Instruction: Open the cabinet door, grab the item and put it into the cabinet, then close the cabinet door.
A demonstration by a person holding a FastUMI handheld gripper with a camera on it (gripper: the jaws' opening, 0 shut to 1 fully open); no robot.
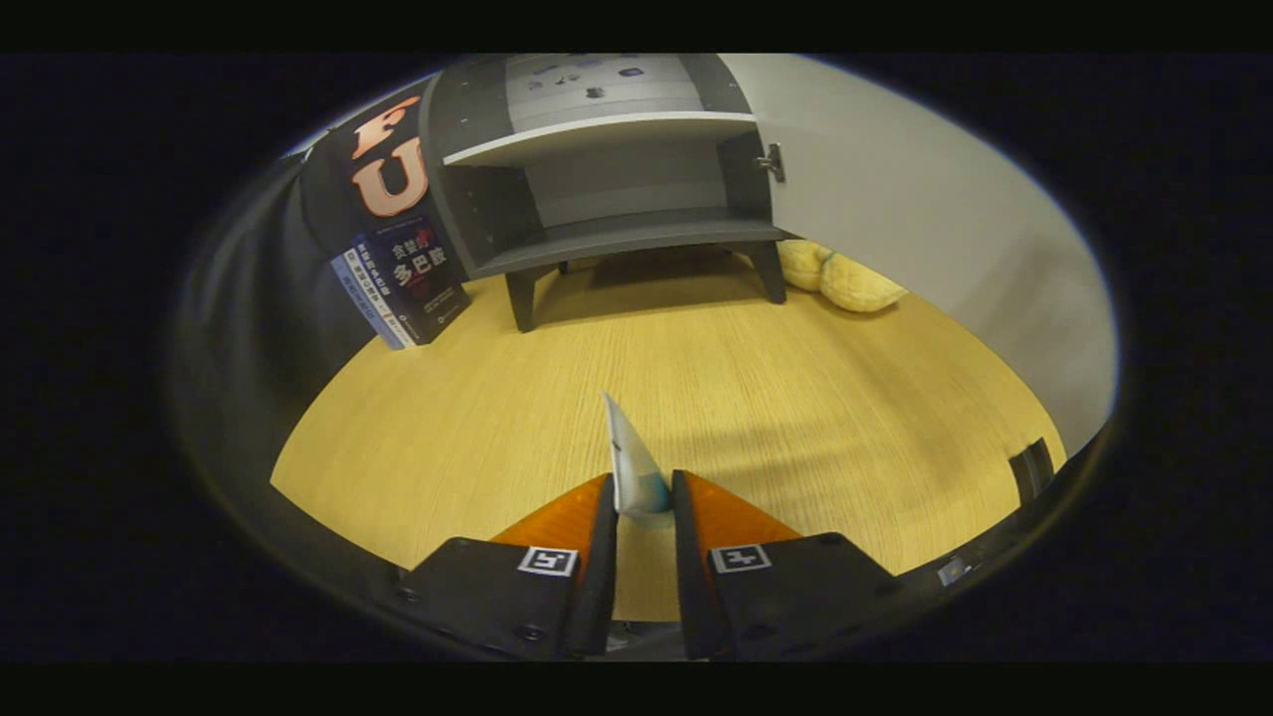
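A small grey cabinet (617, 189) on short legs stands at the far side of the wooden table (696, 398), well beyond my fingers. Its pale door (895, 199) is swung open to the right on a metal hinge, showing a white shelf and bare compartments. My gripper (641, 492) is low over the near part of the table, shut on a thin flat packet (629, 457), white with a blue-green patch. The packet stands on edge between the fingers and pokes up ahead of them.
Books (403, 278) lean against the booth wall left of the cabinet. A yellow plush toy (840, 278) lies right of the cabinet's legs, beneath the open door. A dark object (1032, 467) sits at the table's near right edge.
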